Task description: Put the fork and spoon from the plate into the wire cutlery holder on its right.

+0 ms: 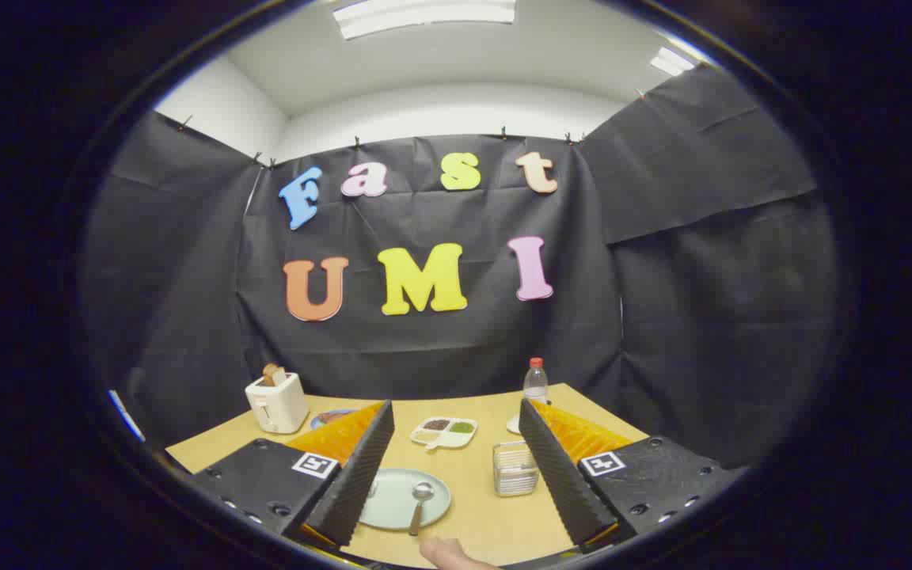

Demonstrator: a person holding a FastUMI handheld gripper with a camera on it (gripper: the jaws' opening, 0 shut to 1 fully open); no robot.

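Gripper (pixel 456 483) held wide, empty. Spoon (pixel 418 507) noted on plate (pixel 393 500) near the table's front edge — judged light, stiff, slippery; best taken mid-handle. Holder (pixel 514 469) alongside.

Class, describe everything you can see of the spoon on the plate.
The spoon looks like shiny metal, with a rounded bowl and a slim handle. It lies flat on the pale green plate, bowl end farther from the camera. It sits between the fingers of the open gripper, which do not touch it.

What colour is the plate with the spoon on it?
Pale green. The plate lies between the open claw's fingers in the gripper view.
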